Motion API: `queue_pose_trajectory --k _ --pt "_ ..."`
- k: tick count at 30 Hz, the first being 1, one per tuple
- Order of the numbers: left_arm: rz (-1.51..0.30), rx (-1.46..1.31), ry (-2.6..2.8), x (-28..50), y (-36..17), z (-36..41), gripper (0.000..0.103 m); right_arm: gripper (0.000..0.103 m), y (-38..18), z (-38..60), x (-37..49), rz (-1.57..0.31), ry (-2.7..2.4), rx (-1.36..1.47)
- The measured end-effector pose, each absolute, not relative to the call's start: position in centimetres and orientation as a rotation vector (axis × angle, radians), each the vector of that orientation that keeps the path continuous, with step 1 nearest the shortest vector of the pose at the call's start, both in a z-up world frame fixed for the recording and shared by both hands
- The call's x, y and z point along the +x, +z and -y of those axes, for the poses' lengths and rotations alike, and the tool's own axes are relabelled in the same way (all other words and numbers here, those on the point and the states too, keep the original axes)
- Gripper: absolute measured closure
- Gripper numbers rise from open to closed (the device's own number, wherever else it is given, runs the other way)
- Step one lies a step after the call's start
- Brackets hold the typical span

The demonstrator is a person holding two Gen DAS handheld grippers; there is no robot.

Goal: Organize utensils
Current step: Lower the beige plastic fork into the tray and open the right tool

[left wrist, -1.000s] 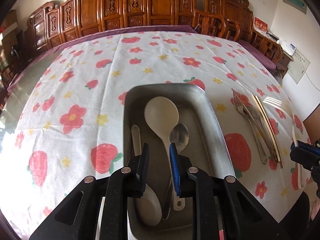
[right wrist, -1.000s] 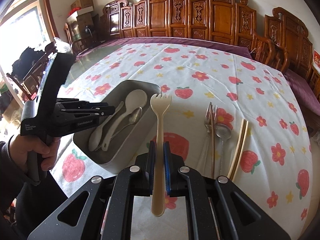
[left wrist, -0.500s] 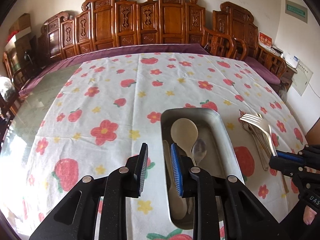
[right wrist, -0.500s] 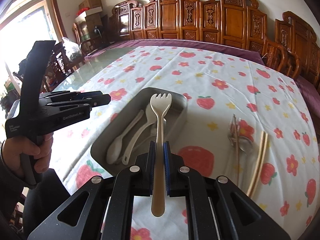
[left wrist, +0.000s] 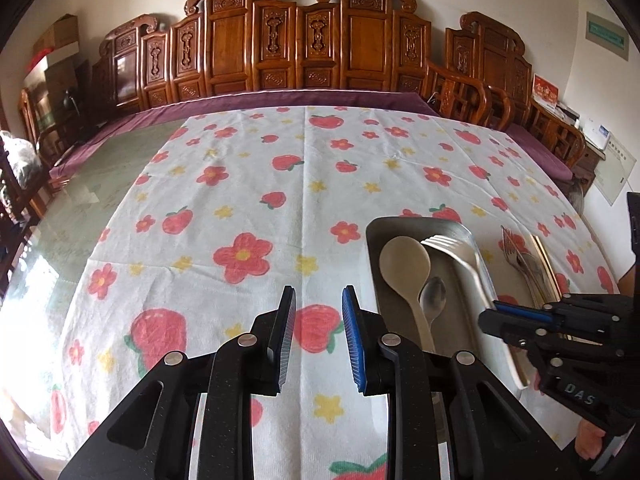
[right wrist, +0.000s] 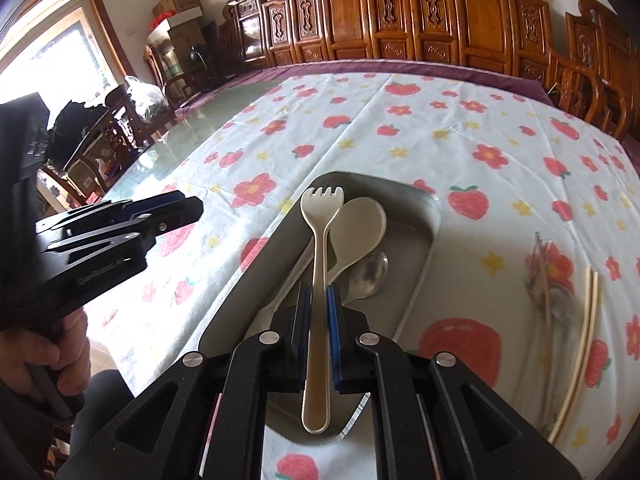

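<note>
The fork point(right wrist: 320, 264) is a cream plastic one, pinched at mid-handle by the right gripper point(right wrist: 318, 320), whose jaws press on it from both sides. Its tines point away, and it hangs above the tray point(right wrist: 420, 200), over the tray's left half. In the tray lie a cream ladle point(right wrist: 362, 220) and a small metal spoon point(right wrist: 370, 272), the spoon just right of the ladle's handle. Right of the tray, on the cloth point(right wrist: 400, 128), lie metal cutlery point(right wrist: 544, 276) and chopsticks point(right wrist: 584, 340), blurred here.

The left gripper point(left wrist: 318, 336) sits well left of the tray over bare cloth, its jaws spread a little with nothing between them.

My judgement is that the fork is about to be set down. If let go from this height it could bounce off the ladle's bowl or handle and end up crossed over it, or tip against the tray's rim. The grip is near the handle's middle, so the fork may swing as the pads loosen.

The right view shows the pinch itself and how the fork lines up along the tray. The left view shows it from the side: the tines point(left wrist: 444, 244) hover over the tray's right rim point(left wrist: 476, 256), a gap the right view flattens. It also gives the cutlery sharp, with fork tines plain.
</note>
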State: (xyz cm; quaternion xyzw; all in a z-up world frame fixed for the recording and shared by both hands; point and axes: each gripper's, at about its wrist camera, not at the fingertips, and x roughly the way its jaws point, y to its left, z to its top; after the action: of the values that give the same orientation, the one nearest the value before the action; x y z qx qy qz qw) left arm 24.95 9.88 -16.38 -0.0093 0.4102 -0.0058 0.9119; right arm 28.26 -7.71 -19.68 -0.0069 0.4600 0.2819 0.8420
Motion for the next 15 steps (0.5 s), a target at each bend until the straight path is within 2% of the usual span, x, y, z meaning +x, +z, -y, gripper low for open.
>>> queue_pose_trajectory --k 15 --pt "-0.848 -0.015 -0.003 24.8 -16.7 -10.1 0.08 0.092 -21.8 7.1 28.3 -1.014 0.591 0.044"
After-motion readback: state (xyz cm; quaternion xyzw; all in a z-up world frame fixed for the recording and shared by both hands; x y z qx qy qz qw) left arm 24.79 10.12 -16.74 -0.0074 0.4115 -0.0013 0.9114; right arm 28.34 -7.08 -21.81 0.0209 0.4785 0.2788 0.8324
